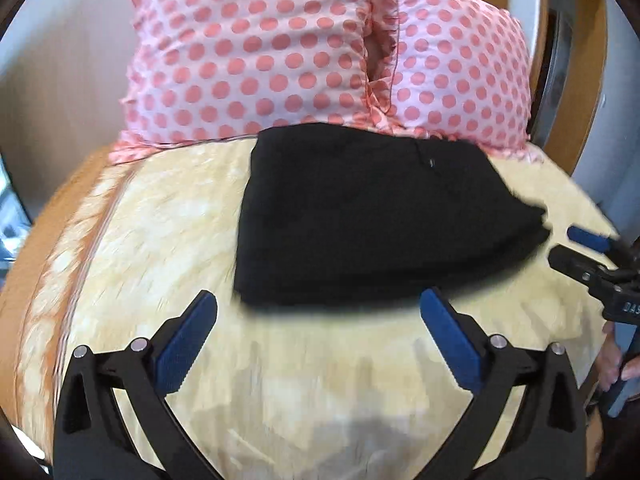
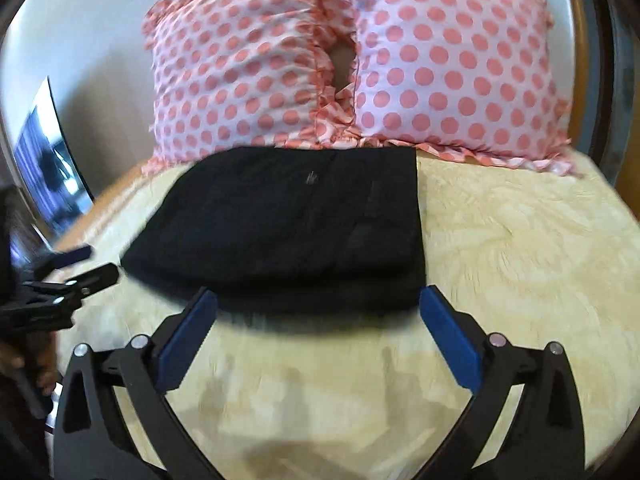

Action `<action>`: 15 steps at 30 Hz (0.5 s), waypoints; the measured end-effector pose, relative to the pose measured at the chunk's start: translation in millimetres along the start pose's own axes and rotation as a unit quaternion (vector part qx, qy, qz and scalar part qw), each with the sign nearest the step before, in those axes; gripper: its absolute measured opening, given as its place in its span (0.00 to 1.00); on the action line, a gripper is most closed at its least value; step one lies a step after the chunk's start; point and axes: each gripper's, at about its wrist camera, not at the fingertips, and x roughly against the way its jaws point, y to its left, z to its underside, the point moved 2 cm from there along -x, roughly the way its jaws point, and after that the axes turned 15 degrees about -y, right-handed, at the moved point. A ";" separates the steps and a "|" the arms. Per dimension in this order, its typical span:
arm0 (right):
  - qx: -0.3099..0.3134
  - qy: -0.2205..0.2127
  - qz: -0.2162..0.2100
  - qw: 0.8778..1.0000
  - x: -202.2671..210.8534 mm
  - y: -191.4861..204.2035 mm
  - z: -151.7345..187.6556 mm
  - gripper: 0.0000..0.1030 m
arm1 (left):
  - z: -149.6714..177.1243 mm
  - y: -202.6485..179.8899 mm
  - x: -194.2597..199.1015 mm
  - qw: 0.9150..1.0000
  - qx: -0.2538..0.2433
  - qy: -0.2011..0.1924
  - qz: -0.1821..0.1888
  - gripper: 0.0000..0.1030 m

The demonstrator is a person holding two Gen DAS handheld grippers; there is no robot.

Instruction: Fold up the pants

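Both the left gripper (image 1: 318, 300) and right gripper (image 2: 318, 298) gape fully wide, empty, just short of the folded black cloth pants (image 1: 372, 212) on the yellow bedspread (image 1: 160, 240).

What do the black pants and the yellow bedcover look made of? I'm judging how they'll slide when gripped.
Black pants: seemingly a matte woven fabric, no sheen, lying flat in a folded stack; the blur hides the weave. Yellow bedcover: apparently a soft, slightly fuzzy textile with a pale swirled pattern, possibly plush or chenille.
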 end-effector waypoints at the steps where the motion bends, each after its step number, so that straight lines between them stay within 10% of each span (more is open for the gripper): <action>1: 0.013 -0.001 0.011 1.000 3.9 8.6 10.3 0.98 | 10.4 -1.7 8.0 1.000 -0.002 -0.001 -0.008 0.99; 15: 0.028 0.024 0.059 0.998 3.2 47.3 65.0 0.98 | 68.6 -1.6 27.0 0.998 0.008 0.003 -0.062 0.99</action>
